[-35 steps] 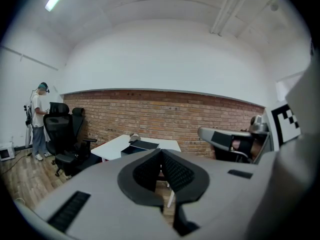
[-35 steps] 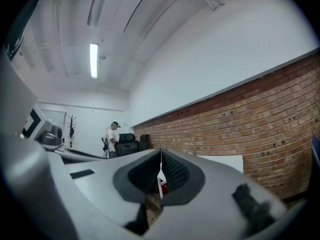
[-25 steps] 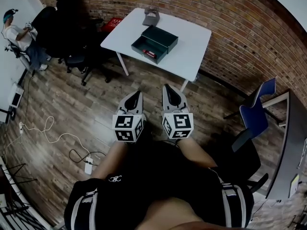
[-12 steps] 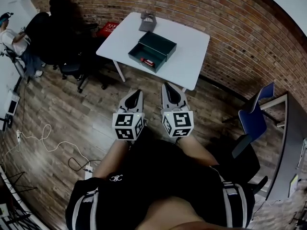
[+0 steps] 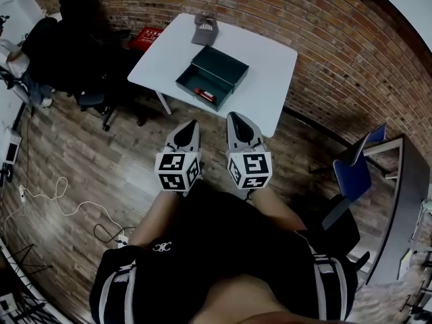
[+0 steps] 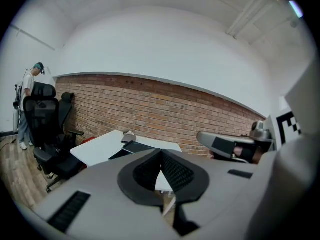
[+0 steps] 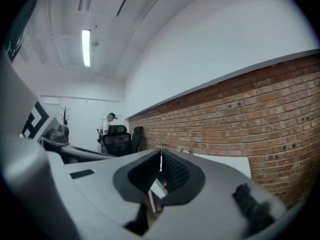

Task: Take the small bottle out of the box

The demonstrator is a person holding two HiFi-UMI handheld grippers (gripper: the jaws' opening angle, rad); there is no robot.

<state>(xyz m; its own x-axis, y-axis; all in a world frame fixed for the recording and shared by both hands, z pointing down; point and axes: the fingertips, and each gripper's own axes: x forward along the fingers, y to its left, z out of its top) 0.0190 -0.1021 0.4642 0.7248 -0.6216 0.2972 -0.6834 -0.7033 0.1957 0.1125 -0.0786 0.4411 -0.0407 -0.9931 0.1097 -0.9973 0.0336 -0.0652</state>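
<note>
A dark green box lies open on the white table ahead of me. The small red bottle rests on the box floor near its front left wall. My left gripper and right gripper hover side by side over the wooden floor, short of the table's near edge, far from the box. Both are shut with nothing between the jaws. In the left gripper view the pads meet in front of the table. In the right gripper view a red speck of the bottle shows below the tips.
A grey cap lies at the table's far edge. Black office chairs and a red crate stand left of the table. A blue chair and a desk are at the right. Cables trail on the floor.
The table and box have drifted a little nearer and lower in the head view. Both grippers stay shut and keep their side-by-side pose.
</note>
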